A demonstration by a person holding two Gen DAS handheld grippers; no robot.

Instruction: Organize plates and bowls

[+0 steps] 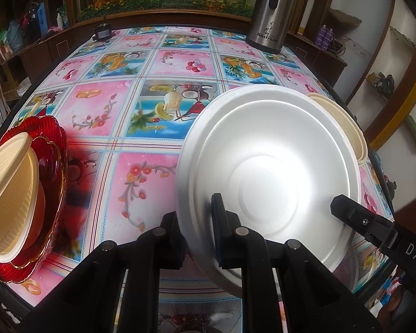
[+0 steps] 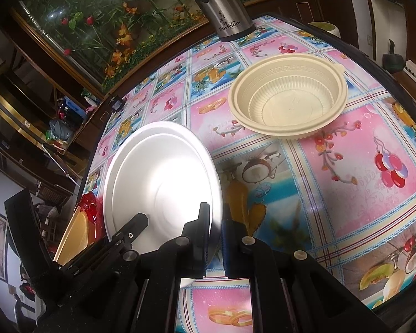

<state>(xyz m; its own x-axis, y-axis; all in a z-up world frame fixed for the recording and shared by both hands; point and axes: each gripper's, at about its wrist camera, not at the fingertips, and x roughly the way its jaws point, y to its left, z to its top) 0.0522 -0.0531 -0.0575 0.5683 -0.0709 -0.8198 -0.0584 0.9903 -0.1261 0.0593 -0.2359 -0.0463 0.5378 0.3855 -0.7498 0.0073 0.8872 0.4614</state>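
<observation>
Left wrist view: white plate tilted above the surface, rim pinched at once by left fingers and right fingers, looking light, stiffish, crushable foam, so best held gently at opposite rim edges, never mid-dish.

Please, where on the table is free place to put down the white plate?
Free: the wide middle cloth between the red dish with its cream bowl and the white plate, up to the steel flask. Crowded: the right side, where another cream bowl sits.
</observation>
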